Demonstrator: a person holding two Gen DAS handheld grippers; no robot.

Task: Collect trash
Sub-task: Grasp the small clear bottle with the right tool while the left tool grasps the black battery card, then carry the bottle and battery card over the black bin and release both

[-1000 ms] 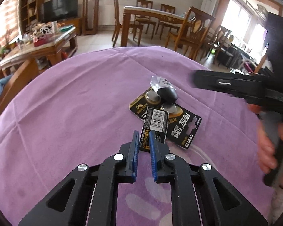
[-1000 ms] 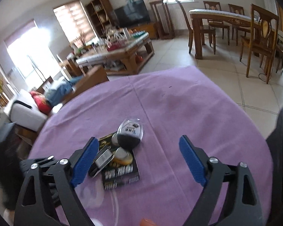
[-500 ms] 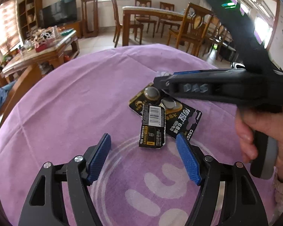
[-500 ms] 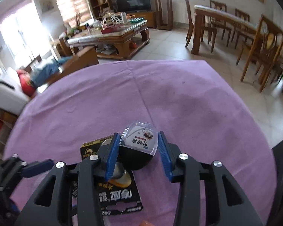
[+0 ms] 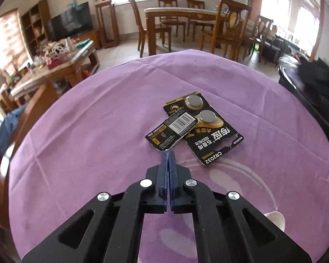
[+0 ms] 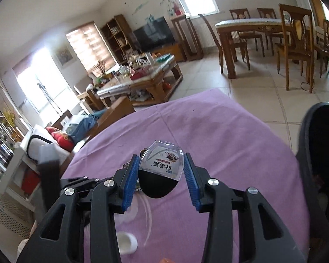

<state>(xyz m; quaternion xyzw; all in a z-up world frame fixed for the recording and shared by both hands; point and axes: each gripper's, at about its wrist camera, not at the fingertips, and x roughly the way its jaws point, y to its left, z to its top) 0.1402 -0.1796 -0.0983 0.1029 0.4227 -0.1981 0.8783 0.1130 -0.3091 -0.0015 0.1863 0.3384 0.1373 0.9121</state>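
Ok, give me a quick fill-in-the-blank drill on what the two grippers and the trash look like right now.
1. The right gripper is clamped on a small clear and ____ plastic case.
2. The left gripper is fully ____, with nothing between its pads.
3. The battery pack on the purple tablecloth still shows ____ round coin batteries.
4. A smaller card with a barcode lies partly ____ the battery pack.

Missing words: black; shut; two; on top of

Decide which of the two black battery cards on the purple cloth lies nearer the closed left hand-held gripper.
The smaller card with the barcode: its near edge sits just ahead of the left hand-held gripper. The larger card with two coin cells lies partly beneath it, farther right.
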